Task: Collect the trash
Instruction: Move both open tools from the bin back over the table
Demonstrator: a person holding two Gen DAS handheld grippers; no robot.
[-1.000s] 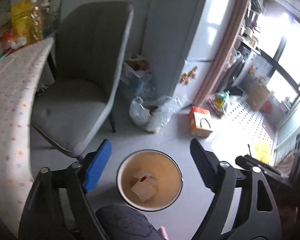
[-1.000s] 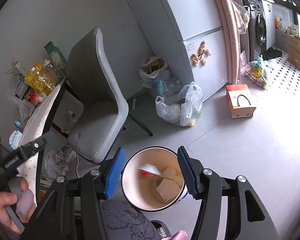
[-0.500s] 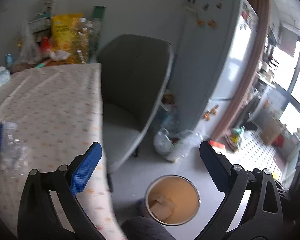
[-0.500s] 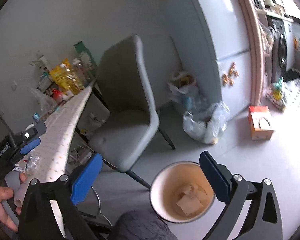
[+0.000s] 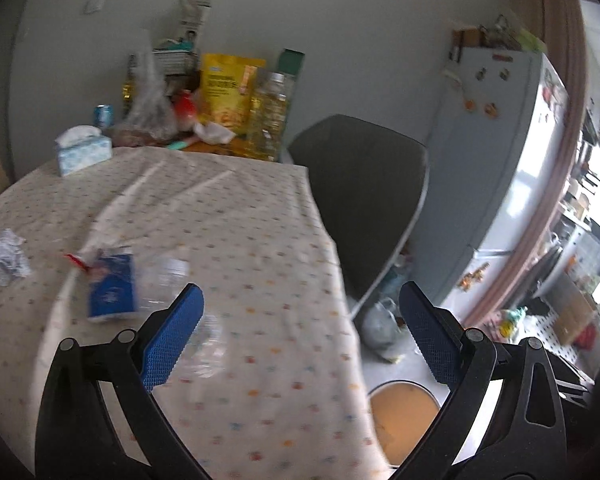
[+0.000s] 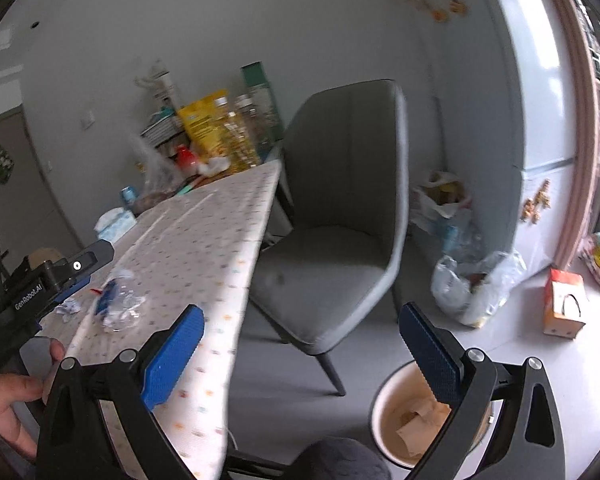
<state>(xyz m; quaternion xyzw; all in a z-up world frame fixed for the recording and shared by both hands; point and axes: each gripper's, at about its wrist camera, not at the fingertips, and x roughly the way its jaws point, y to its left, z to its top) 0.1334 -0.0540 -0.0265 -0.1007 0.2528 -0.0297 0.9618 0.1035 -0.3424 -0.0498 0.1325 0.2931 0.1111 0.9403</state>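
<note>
A crushed clear plastic bottle with a blue label (image 5: 116,292) lies on the spotted tablecloth (image 5: 240,240), with a crumpled white paper (image 5: 6,256) to its left. My left gripper (image 5: 300,336) is open and empty above the table, just right of the bottle. The bottle also shows in the right wrist view (image 6: 118,306). My right gripper (image 6: 300,348) is open and empty beside the table edge. The round trash bin (image 6: 392,400) stands on the floor below it and holds brown paper scraps (image 6: 416,420). The bin also shows in the left wrist view (image 5: 400,408).
A grey chair (image 6: 340,220) stands at the table's right side. Groceries and oil bottles (image 5: 240,108) and a tissue box (image 5: 82,148) crowd the table's far end. Plastic bags (image 6: 476,288) and an orange box (image 6: 562,308) lie on the floor by the fridge (image 6: 540,100).
Both grippers have risen from over the bin and swung left toward the table. The right gripper's jaws opened wider. The bottle and paper on the table came into view.
</note>
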